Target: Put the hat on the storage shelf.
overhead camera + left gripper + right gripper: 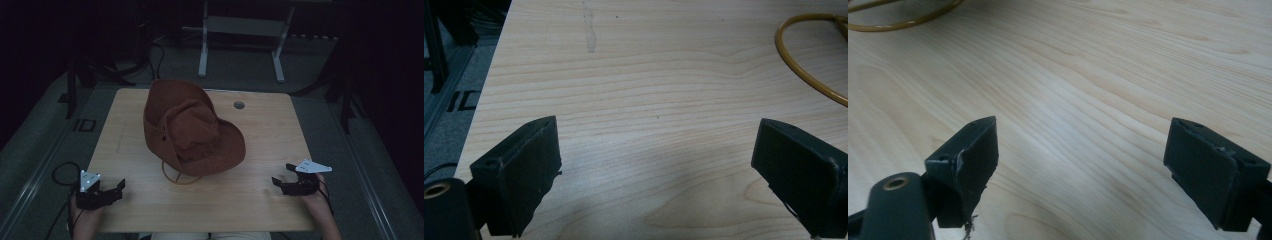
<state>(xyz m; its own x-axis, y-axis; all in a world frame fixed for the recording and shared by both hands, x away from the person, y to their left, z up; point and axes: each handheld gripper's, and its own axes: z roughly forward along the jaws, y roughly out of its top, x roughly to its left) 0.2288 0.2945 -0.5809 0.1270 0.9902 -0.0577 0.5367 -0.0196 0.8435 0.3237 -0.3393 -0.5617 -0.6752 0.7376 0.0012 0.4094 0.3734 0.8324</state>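
Observation:
A brown wide-brimmed hat (190, 127) lies in the middle of the wooden table (260, 145), its crown dented and its brim curled up at the back. A yellowish cord loop (180, 177) hangs from under its front brim; the cord (809, 65) also crosses the top right of the left gripper view, and a bit of cord (903, 17) lies at the top left of the right gripper view. My left gripper (119, 189) rests at the table's near left corner, open and empty. Near the front right edge my right gripper (281, 175) is open too, nothing between its jaws.
A small round grommet (239, 105) sits in the table behind the hat. Beyond the table stands a white metal frame (240, 35) on dark carpet. Black stands and cables (115, 70) line the dim floor at both sides.

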